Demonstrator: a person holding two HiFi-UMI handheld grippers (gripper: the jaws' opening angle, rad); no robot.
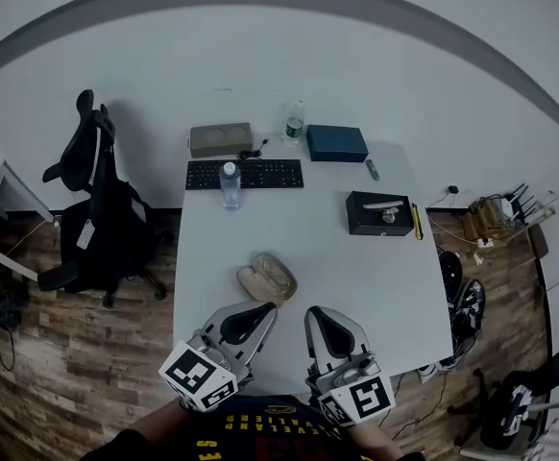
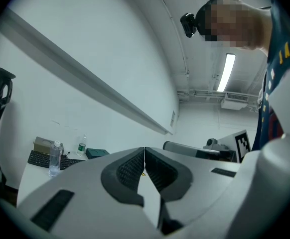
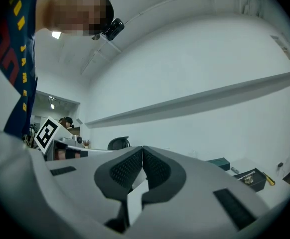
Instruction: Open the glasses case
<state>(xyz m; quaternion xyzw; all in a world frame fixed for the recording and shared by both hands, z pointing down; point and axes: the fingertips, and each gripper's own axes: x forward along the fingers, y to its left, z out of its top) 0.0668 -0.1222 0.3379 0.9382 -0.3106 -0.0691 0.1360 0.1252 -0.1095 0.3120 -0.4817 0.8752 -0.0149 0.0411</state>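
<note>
Shows a white tabletop [image 1: 337, 257] with left claw [image 1: 266, 307] and right claw [image 1: 316, 313] hovering over its near edge, both pressed fully closed on nothing. Finds the tan glasses case [image 1: 267, 279], seemingly open, lying just beyond the left claw's tips, touching neither.

Glasses case [image 1: 267, 278] detail too small
</note>
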